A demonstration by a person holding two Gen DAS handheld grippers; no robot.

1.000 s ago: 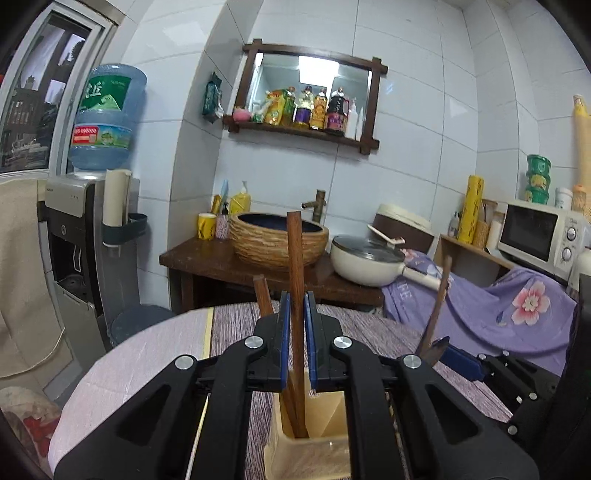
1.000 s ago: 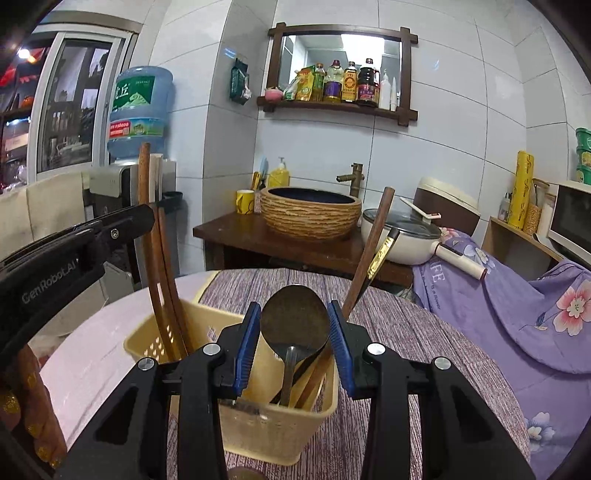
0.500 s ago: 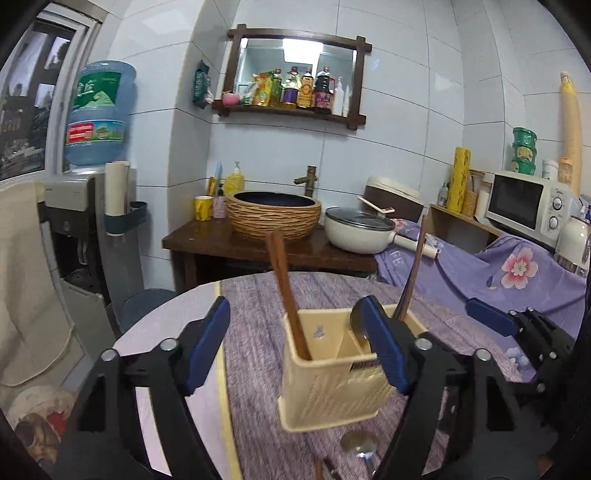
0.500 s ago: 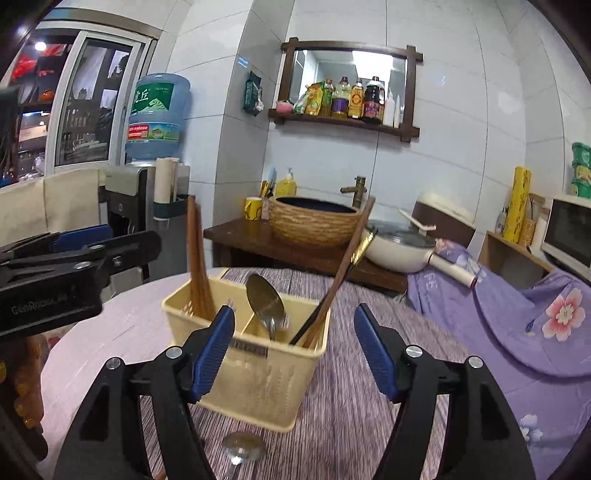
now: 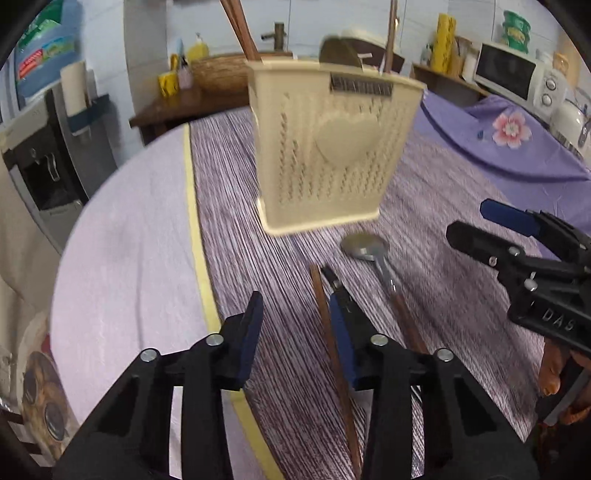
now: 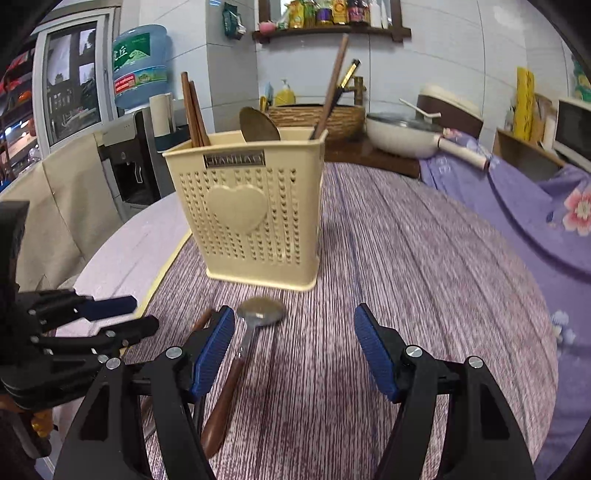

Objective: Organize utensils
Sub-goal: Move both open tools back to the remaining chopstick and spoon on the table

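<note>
utensil holder (image 6: 251, 206): pale cream-yellow, rows of small heart-shaped holes, one large plain heart on the front
placemat (image 6: 406, 280): purple and white fine streaks, pale yellow edge
worktop (image 5: 125, 236): light lilac
spoon (image 6: 255, 332): silver bowl, brown handle
chopsticks (image 6: 194, 110): dark brown
left tool (image 5: 293, 332): black, blue pads
right tool (image 6: 293, 350): black, ribbed blue pads
cloth (image 6: 546, 221): purple, pink flower

Home kitchen-dining corner. White tiled walls; far wooden shelf (image 6: 328, 31) with sauce bottles; woven-rim basin (image 6: 317, 120) with tap on wooden counter; lidded pan (image 6: 404, 136) beside it; water dispenser (image 6: 138, 66) far left; microwave (image 5: 515, 77) far right; near round cloth-covered table (image 6: 424, 277).
</note>
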